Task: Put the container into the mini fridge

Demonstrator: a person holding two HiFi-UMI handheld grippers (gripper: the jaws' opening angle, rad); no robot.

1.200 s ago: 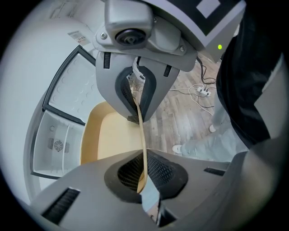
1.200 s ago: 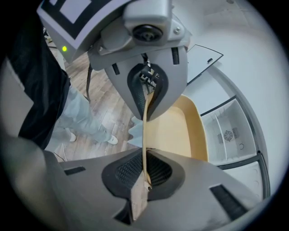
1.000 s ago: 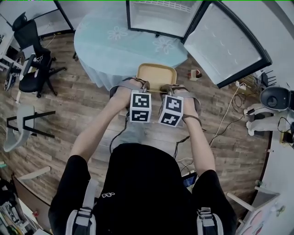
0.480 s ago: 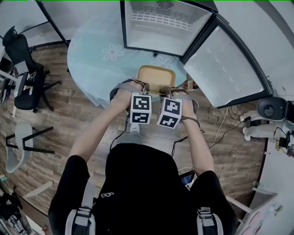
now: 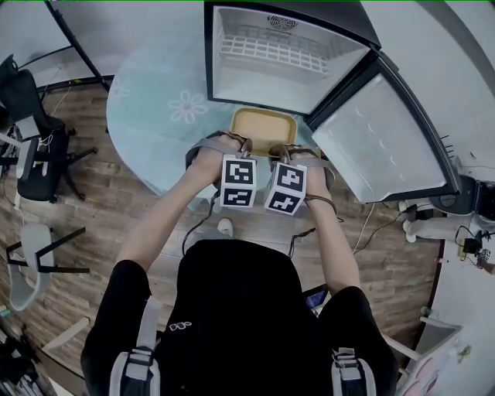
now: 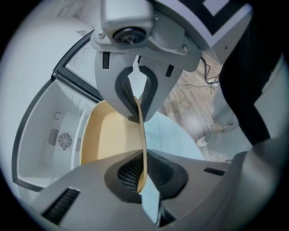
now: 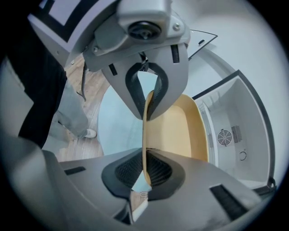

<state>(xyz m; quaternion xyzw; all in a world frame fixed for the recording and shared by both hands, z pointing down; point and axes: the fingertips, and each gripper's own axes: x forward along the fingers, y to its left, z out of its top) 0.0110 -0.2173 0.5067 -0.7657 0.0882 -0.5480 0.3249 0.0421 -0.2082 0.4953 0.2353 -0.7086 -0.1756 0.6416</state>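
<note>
Head view: we log one tan container (image 5: 264, 126), its near rim pinched by the left gripper (image 5: 234, 145) and right gripper (image 5: 286, 151), above the table's (image 5: 155, 131) far side before the open mini fridge (image 5: 255, 81).

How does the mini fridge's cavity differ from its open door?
The cavity holds a white wire shelf and a round vent at the back; the door liner is plain, with only faint moulded bumps. The cavity faces the person straight on; the door is swung wide to the right. Both are white inside with dark frames.
</note>
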